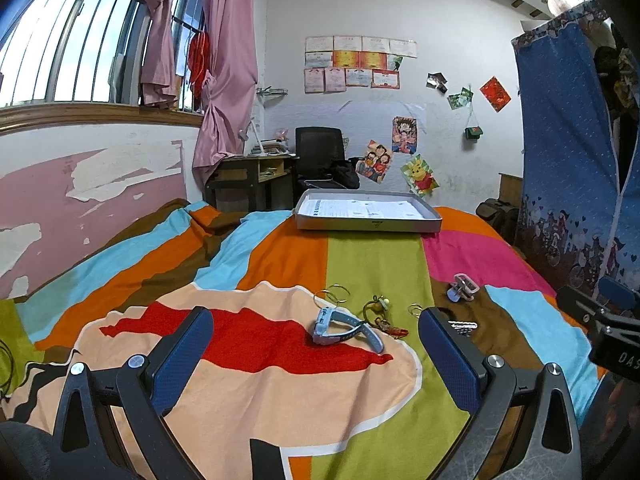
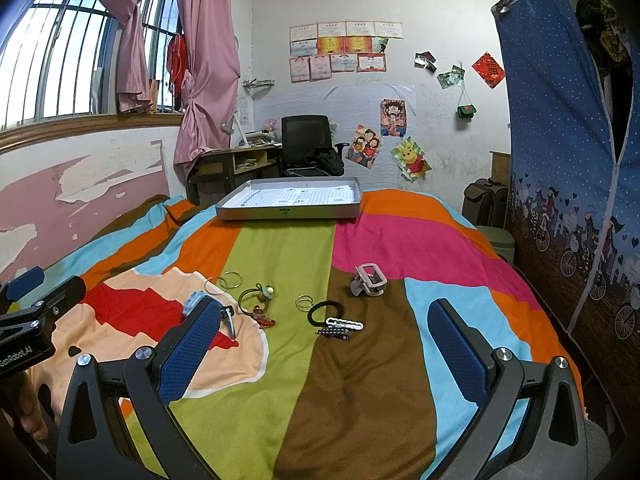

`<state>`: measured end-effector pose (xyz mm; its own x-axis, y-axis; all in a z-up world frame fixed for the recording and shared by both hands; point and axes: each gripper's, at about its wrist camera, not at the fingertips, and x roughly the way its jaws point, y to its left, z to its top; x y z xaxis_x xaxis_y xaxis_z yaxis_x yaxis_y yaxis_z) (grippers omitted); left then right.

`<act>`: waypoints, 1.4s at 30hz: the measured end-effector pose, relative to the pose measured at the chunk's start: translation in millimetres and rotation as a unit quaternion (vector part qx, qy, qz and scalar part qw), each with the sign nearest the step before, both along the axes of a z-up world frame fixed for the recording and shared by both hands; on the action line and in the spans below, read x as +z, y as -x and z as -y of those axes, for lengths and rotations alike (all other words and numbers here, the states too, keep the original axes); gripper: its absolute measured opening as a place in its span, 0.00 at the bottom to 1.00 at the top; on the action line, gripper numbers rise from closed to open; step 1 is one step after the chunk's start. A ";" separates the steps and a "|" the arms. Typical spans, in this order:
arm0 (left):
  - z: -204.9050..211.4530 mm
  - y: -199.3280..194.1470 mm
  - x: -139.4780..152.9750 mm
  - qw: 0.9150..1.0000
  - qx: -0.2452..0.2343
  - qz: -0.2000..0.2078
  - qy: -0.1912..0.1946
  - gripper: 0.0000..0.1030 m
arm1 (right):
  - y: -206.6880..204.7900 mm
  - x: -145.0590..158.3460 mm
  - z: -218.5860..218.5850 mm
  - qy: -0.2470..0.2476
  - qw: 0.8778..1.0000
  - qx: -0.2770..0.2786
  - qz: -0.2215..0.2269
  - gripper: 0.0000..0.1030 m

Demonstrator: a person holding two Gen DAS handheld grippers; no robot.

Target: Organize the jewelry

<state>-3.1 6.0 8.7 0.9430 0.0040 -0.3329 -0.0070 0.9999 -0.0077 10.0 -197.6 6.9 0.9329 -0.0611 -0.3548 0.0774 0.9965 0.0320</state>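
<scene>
1. Bed cover w/ bright stripes & patches of orange, green, pink, brown, sky blue [image 2: 288, 248] is spreading across the whole foreground, everything else lying on it
2. Shallow grey rectangular cardboard tray lined w/ printed white paper [image 2: 292, 212] is sitting at the far end of the cover, well apart from the jewelry, nothing showing inside but the paper
3. Left gripper w/ blue textured pads [image 1: 316, 354] is hovering low over the peach & red patch, jaws standing wide apart, holding nothing; light blue kids' watch w/ grey strap [image 1: 340, 326] is lying between the fingers in left wrist view, not touching them
4. Right gripper w/ same blue pads [image 2: 324, 340] is hovering over the brown stripe, jaws also wide apart & empty; its left finger is hiding part of the watch in right wrist view
5. Pale grey plastic claw hair clip [image 2: 369, 280] is lying near the brown/pink border, apart from the rest
6. Black elastic hair loop [image 2: 326, 312] is resting on the brown stripe, touching white & dark flat hair clips [image 2: 340, 328] just in front
7. Olive hair tie w/ small yellow charm [image 2: 256, 298] is lying on green, an orange-red trinket [image 2: 264, 320] just beside it
8. Thin gold-wire rings [image 2: 226, 282] are overlapping near the peach edge; smaller silver rings [image 2: 305, 302] are lying between the olive tie & black loop
</scene>
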 end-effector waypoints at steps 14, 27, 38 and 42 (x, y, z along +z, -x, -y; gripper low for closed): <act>-27.1 -65.2 -3.0 0.996 -0.015 -0.081 0.029 1.00 | -62.6 -13.3 11.6 -0.045 0.995 0.075 -0.045 0.99; -30.2 -164.8 -40.0 0.989 -0.062 -0.124 0.061 0.87 | -177.9 -33.3 -11.3 0.011 0.983 0.151 -0.104 0.99; -16.3 -207.6 -93.7 0.965 -0.117 -0.223 0.071 0.49 | -222.9 -100.7 -29.9 -0.016 0.956 0.208 -0.206 0.55; -20.2 -216.1 -101.9 0.961 -0.118 -0.236 0.080 0.44 | -230.3 -116.3 -39.1 -0.023 0.944 0.233 -0.233 0.45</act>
